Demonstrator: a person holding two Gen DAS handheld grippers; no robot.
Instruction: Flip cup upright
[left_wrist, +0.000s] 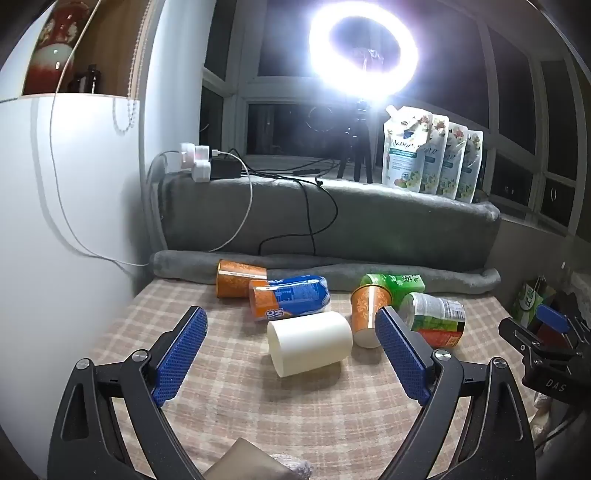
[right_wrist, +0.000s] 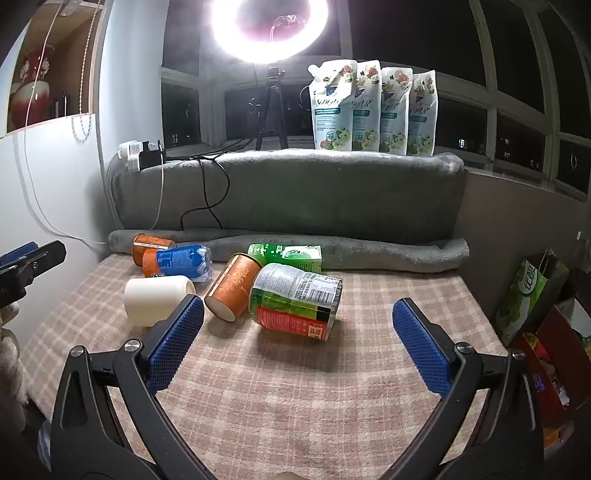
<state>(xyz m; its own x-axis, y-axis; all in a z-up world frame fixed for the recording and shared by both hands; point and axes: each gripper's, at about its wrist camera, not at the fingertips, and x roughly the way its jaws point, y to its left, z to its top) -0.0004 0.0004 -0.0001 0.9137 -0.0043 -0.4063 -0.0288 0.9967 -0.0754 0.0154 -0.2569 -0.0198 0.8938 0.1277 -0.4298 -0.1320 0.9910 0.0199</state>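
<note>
A plain cream cup (left_wrist: 309, 342) lies on its side on the checked cloth (left_wrist: 280, 413); it also shows in the right wrist view (right_wrist: 157, 297). An orange patterned cup (left_wrist: 367, 312) lies tipped beside it, also in the right wrist view (right_wrist: 233, 290). My left gripper (left_wrist: 291, 332) is open, its blue pads either side of the cream cup and just short of it. My right gripper (right_wrist: 297, 321) is open and empty, in front of a green and red can (right_wrist: 295, 301) lying on its side.
More containers lie at the back: an orange cup (left_wrist: 240, 277), a blue and orange can (left_wrist: 290, 297), a green carton (left_wrist: 395, 284). A rolled grey blanket (right_wrist: 369, 251) borders the cloth. Pouches (right_wrist: 373, 107) and a ring light (left_wrist: 364, 51) stand behind. Bags (right_wrist: 524, 295) sit right.
</note>
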